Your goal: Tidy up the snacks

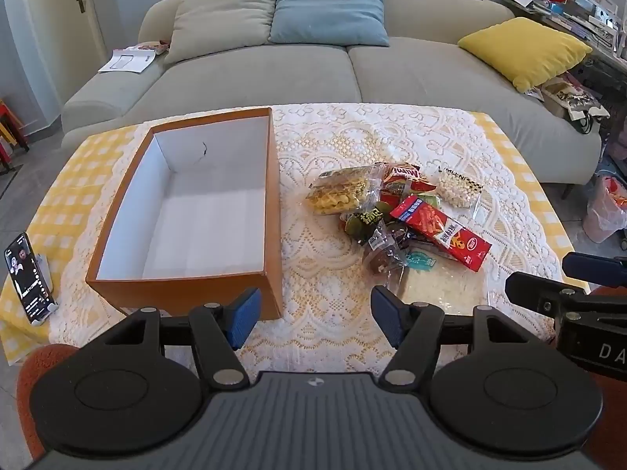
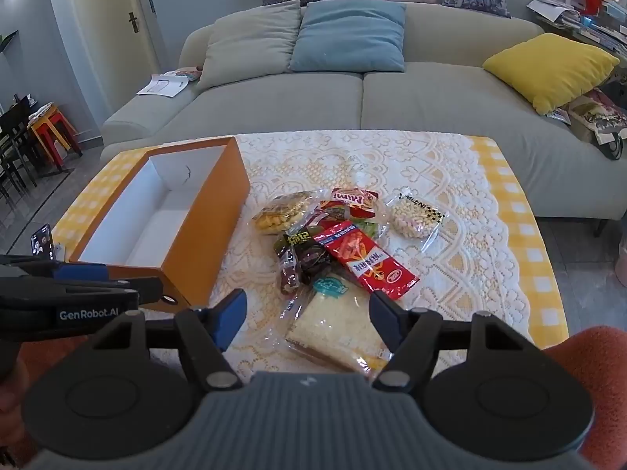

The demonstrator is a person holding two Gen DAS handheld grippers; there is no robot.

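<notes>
A: Snack packets [image 1: 395, 215] in crinkly plastic lie heaped on the desk [image 1: 333, 149], on its white lace cloth over yellow check, right of the orange cardboard box with the white inside [image 1: 188, 211]. We see them well apart from the box wall.

B: We count a long red sachet [image 2: 366, 260] slanting across the top of the heap, a clear bag of yellow puffs [image 2: 280, 211] at the far left, and a clear bag of small pale balls [image 2: 411, 217] lying a little apart on the right.

A: Nearest us is a flat clear pack of pale crumbly slices [image 2: 337, 325]. Our right gripper [image 2: 307, 315] hangs just above it, blue-padded fingers [image 2: 382, 309] spread wide, holding nothing.

B: And our left gripper [image 1: 315, 313]?

A: Its fingers [image 1: 245, 311] are spread too, with nothing between them, over bare lace just beside the near right corner of the box. From the right wrist view we see it side-on at the left edge.

B: Nothing lies in the box. A phone [image 1: 27, 278] with a lit screen stands propped at the desk's left edge, and behind the desk we see a grey-green sofa [image 1: 352, 70] with a yellow cushion [image 1: 525, 49].
</notes>
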